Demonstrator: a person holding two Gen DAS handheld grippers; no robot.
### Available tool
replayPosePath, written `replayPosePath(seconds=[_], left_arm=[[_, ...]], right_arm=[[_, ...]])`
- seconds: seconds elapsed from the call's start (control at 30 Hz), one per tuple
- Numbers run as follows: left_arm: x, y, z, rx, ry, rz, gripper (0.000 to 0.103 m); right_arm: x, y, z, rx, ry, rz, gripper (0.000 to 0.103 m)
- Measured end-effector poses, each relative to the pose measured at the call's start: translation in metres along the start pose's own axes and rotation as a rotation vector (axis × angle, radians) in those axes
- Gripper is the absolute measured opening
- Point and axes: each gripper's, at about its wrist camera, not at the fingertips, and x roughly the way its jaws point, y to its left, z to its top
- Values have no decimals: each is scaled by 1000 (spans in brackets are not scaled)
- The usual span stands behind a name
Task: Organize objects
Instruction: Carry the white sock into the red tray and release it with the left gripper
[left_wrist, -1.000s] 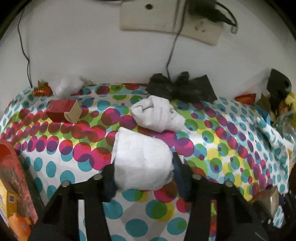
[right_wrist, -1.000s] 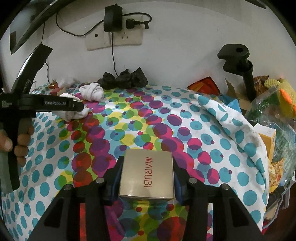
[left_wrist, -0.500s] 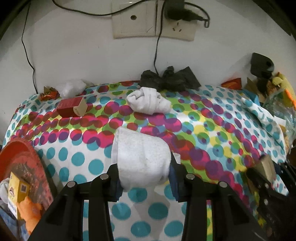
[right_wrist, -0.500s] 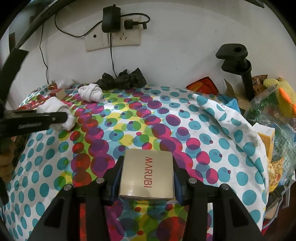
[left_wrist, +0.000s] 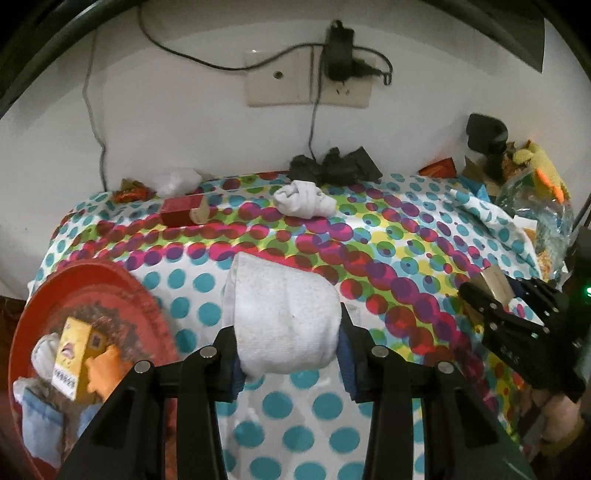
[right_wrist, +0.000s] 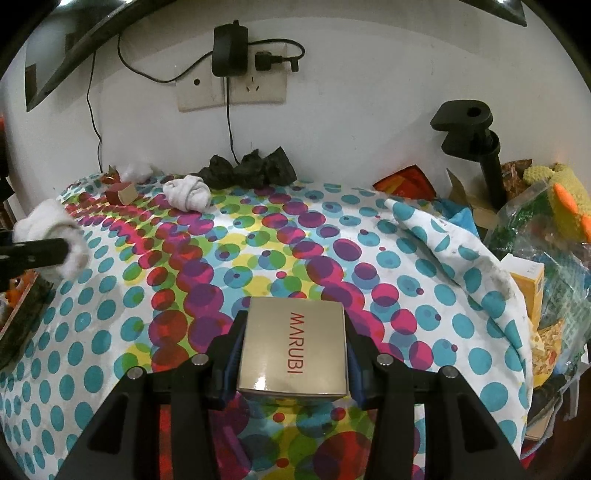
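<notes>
Partly hidden sock (left_wrist: 284, 317), red tray (left_wrist: 110, 280) cut off

Fuzzy white cloth sock roll (left_wrist: 284, 314), glossy cardboard box (right_wrist: 293, 350), smooth printed fabric tablecloth (right_wrist: 369, 277).

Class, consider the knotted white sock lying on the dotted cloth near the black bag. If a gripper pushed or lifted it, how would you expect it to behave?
The knotted white sock looks like soft fabric, so it would probably squash rather than resist. Its bunched, lumpy shape suggests it would slide or flop over, not roll far. It seems light for its size, and the dotted cloth beneath might wrinkle with it.
</notes>
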Motion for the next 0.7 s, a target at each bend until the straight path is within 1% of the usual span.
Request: replayPosePath(seconds=[0.1,0.17,0.27,0.4,0.7], left_arm=[[-16,13,-4,-22,-11,-7,37],[-24,19,-6,-25,-18,3,37],[-34,31,-11,-26,-21,36,38],[-44,50,-17,-62,-23,51,38],[-66,100,-30,-125,-38,135,38]], right_arm=[[-2,-1,0,7,-8,11,46],[-3,-2,0,11,-13,16,46],[-3,-2,0,13,-13,15,46],[-3,-2,0,11,-14,10,46],[-3,-2,-1,7,-8,2,46]])
